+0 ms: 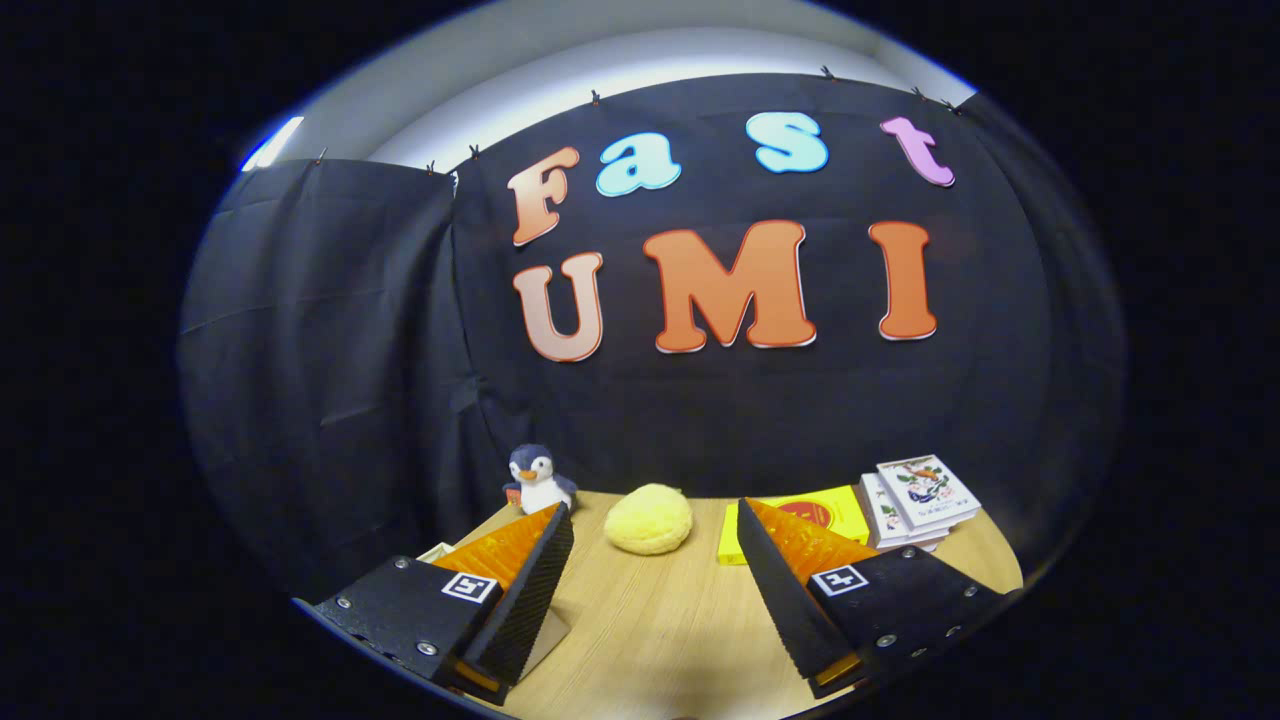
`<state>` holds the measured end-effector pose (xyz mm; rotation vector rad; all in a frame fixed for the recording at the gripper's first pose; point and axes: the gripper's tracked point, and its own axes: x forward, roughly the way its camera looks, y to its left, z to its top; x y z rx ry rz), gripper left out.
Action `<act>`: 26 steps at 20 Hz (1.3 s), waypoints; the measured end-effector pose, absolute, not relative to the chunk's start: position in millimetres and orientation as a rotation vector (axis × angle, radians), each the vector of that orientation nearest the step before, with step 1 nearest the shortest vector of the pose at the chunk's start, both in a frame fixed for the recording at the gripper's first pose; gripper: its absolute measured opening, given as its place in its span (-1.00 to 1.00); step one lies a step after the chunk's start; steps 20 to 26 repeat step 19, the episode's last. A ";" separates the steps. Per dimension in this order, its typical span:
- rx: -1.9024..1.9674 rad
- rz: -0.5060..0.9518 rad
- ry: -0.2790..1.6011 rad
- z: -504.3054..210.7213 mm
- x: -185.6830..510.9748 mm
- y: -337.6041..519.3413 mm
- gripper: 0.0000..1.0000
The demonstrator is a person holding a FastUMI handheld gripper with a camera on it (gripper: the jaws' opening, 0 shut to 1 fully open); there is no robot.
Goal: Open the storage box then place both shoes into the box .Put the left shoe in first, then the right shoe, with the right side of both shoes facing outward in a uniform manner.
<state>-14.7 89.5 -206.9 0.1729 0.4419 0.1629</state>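
My gripper (655, 515) hangs above a wooden table (660, 610) with its two fingers spread wide apart and nothing between them. The left finger (535, 580) and the right finger (780, 580) frame a bare strip of tabletop. A small pale corner of something (437, 551) peeks out beside the left finger; I cannot tell what it is.
A yellow round sponge-like ball (648, 518) lies just beyond the fingertips. A plush penguin (540, 480) stands at the back left by the cloth wall. A yellow flat box (835, 512) and a stack of white booklets (920, 500) sit back right.
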 end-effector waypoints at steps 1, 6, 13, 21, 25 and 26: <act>0.170 0.152 0.408 -200.6 -12.3 77.6 0.97; 0.140 0.104 0.288 -171.8 -1.1 32.0 0.97; 0.120 0.070 0.189 -140.0 4.5 2.7 0.96; 0.066 0.067 0.140 -123.6 4.6 -4.7 0.96; 0.066 0.067 0.140 -123.6 4.6 -4.7 0.96; 0.066 0.067 0.140 -123.6 4.6 -4.7 0.96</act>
